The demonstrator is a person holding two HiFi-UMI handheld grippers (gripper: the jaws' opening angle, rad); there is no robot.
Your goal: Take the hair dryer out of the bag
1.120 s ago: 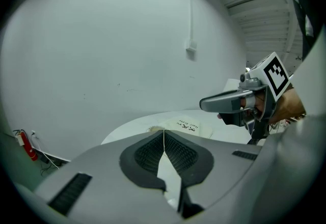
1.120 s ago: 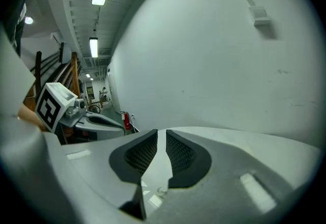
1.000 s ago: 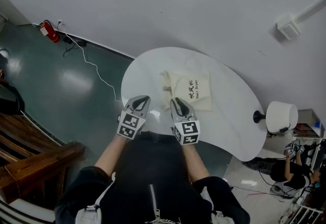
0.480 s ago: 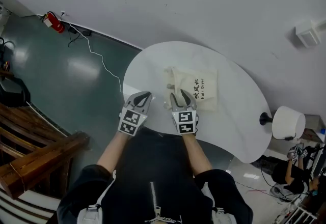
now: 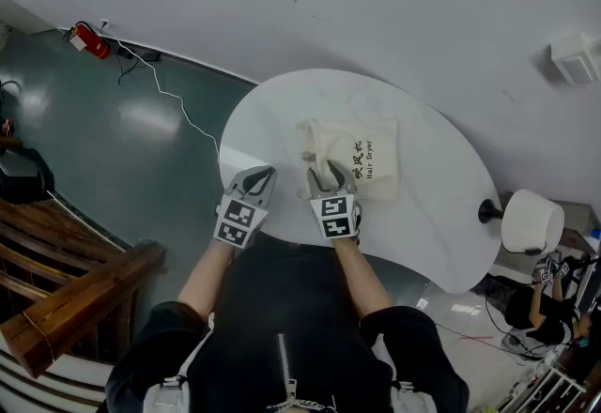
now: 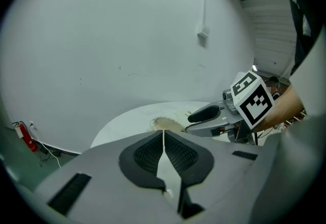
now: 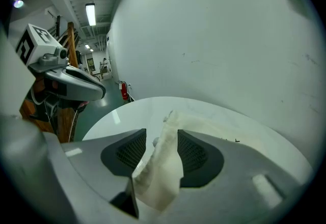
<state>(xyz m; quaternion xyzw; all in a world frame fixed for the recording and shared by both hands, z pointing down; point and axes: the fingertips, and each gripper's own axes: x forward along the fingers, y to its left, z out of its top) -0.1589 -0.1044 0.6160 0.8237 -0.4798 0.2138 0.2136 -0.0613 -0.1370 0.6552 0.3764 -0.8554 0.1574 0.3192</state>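
Observation:
A cream cloth bag (image 5: 352, 158) with dark print lies flat on the white oval table (image 5: 282, 111); no hair dryer shows outside it. My right gripper (image 5: 325, 172) is at the bag's near left corner. Its jaws are opening, and a fold of the bag's edge (image 7: 160, 162) lies loosely between the pads. In the right gripper view the bag (image 7: 209, 125) stretches away behind the jaws. My left gripper (image 5: 263, 174) hovers over the table's near edge, left of the bag, shut with nothing in it (image 6: 163, 131). From there I see the right gripper (image 6: 204, 114) beside the bag (image 6: 165, 123).
A white round lamp (image 5: 531, 221) stands off the table's right end. A red fire extinguisher (image 5: 86, 39) and a white cable (image 5: 174, 120) are on the green floor at left. Wooden steps (image 5: 66, 308) lie at lower left. A white wall rises behind the table.
The right gripper has come down and forward to the bag's corner, and its jaws have spread apart. The left gripper has sunk a little and stays closed.

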